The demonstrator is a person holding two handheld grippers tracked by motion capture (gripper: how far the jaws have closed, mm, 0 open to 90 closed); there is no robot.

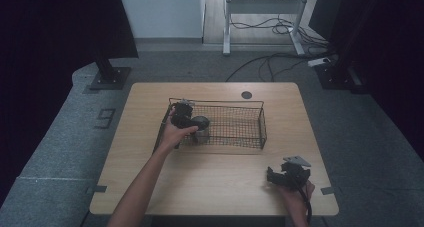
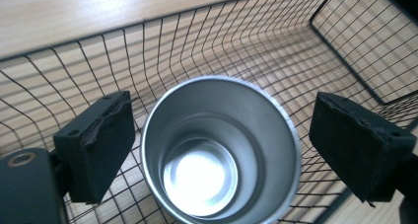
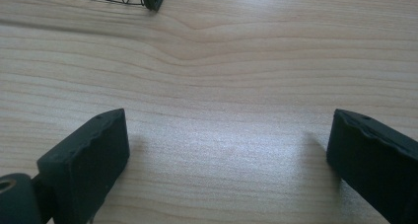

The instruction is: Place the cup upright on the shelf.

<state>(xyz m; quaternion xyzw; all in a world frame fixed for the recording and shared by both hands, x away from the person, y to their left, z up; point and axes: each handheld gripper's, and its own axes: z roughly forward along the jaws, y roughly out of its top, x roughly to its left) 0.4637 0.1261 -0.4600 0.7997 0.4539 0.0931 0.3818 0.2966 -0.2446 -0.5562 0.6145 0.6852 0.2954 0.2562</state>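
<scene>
Metal cup [image 2: 219, 152] upright, empty, inside wire basket [image 1: 250, 137]; left tongs [image 2: 222, 150] spread around it; right tongs [image 3: 226, 165] spread.

Cup [image 2: 219, 150]: brushed metal, shining inside. Basket [image 2: 197, 46]: thin black wire mesh. Table [image 3: 222, 76]: pale wood grain, showing matt. Gripper pads [image 3: 86, 167]: black, rough-edged rubber.

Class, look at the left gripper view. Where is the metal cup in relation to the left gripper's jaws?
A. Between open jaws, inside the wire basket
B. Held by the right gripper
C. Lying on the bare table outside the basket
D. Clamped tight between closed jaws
A: the metal cup stands in the wire basket, with the left gripper open and a gap at each jaw.
</scene>
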